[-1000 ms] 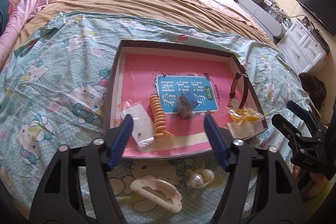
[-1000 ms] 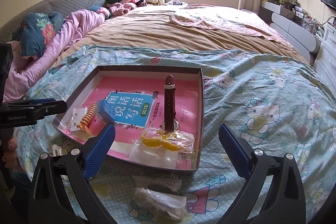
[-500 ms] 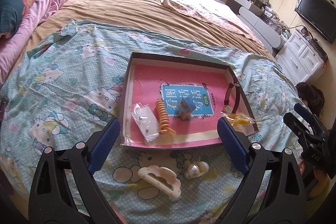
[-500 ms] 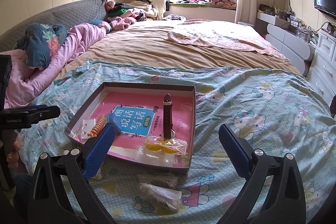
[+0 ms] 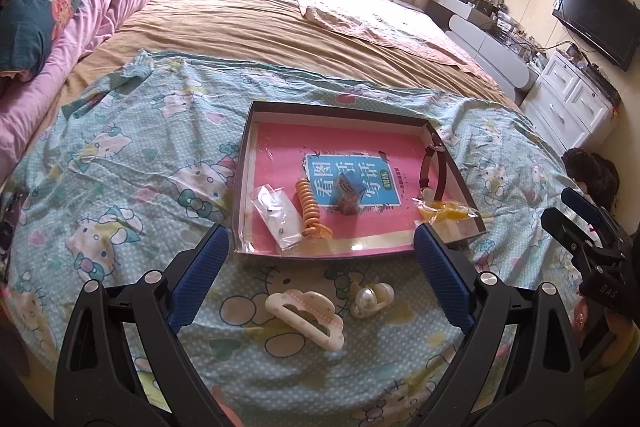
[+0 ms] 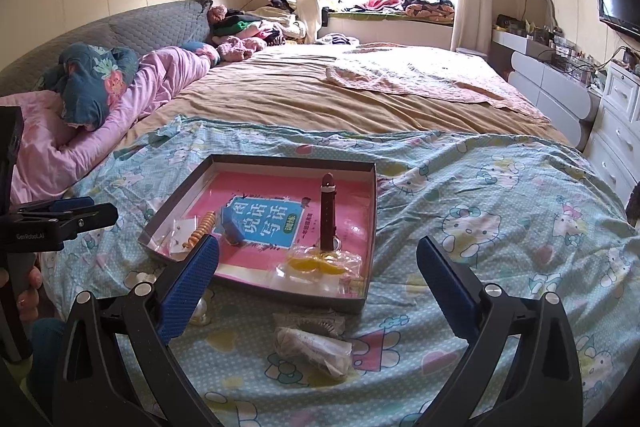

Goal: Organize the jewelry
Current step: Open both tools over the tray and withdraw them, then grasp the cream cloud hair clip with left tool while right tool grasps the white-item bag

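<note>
A shallow box (image 5: 240, 183) (image 6: 370, 219) with a pink lining lies on the bedspread. In it are an orange coil (image 5: 308, 205), a clear packet (image 5: 278, 217), a small blue cube (image 5: 348, 193), a brown-strap watch (image 6: 328, 215) and a yellow item in a bag (image 6: 318, 263). In front of the box lie a cream hair claw (image 5: 306, 317) and a pearl clip (image 5: 370, 299). A bagged item (image 6: 314, 347) lies near my right gripper. My left gripper (image 5: 320, 279) is open and empty above the hair claw. My right gripper (image 6: 318, 295) is open and empty.
The Hello Kitty bedspread (image 5: 120, 187) covers the near bed. Pink bedding and pillows (image 6: 120, 95) lie at the left. White drawers (image 5: 576, 107) and a TV (image 5: 596, 17) stand at the right. The right gripper shows at the right edge of the left wrist view (image 5: 588, 239).
Both grippers have pulled back and risen from the box. The left gripper's jaws have opened wider. The objects have not moved.
</note>
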The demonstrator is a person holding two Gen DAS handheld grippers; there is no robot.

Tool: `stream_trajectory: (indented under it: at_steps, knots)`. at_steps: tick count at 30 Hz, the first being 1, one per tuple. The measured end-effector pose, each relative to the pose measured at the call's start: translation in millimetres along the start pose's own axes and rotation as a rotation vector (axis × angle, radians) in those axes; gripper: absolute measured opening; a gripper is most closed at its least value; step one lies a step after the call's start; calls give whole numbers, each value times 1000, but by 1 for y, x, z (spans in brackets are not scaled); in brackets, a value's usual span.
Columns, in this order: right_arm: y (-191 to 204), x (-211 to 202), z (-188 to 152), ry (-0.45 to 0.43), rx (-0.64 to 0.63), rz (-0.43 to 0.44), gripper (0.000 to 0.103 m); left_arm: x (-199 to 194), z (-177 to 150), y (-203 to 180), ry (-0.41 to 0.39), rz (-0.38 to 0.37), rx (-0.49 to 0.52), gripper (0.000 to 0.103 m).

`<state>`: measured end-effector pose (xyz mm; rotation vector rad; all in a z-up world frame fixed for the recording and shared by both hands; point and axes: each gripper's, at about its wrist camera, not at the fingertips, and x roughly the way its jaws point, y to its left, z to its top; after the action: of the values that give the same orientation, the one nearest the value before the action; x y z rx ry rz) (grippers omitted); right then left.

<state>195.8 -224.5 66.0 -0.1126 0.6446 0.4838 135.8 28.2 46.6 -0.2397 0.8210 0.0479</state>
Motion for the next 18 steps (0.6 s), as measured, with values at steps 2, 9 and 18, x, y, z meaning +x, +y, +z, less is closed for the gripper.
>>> stream_trajectory:
  at_steps: [2, 9, 18]
  knots:
    - [2, -1, -4, 3, -5, -1, 98, -1, -3, 0, 0, 2, 3, 87]
    - [7, -3, -18, 26, -12, 6, 98, -3, -16, 0, 8, 13, 11, 87]
    - [9, 0, -41, 81, -23, 5, 98, 3, -36, 3, 42, 29, 19, 87]
